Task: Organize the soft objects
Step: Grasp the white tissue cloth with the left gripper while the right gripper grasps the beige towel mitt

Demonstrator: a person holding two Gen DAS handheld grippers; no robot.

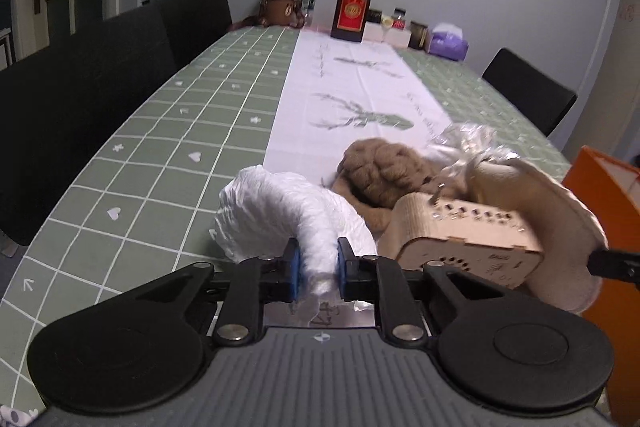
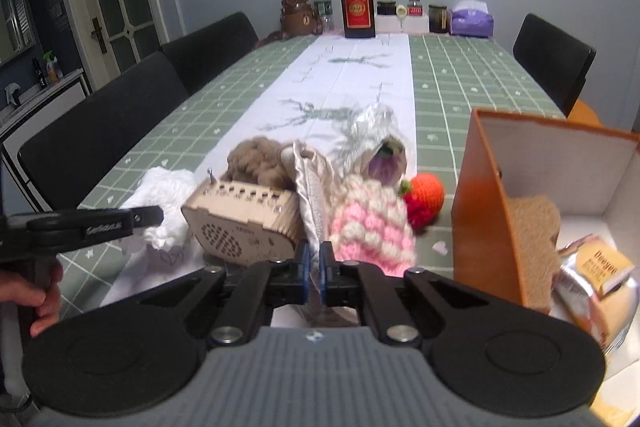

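Observation:
My left gripper is shut on a white crinkled soft cloth, which lies on the green checked table; the cloth also shows in the right wrist view. My right gripper is shut on the edge of a beige satin pad, seen blurred at the right in the left wrist view. A brown knitted item, a pink and white knitted item, a red-orange knitted ball and a purple plush lie close by. An orange box stands at the right, open.
A wooden music box stands between the grippers. Crumpled clear plastic lies behind the pile. The box holds a sponge and packets. Bottles, jars, a tissue pack and a bear toy stand at the far end. Black chairs line the table.

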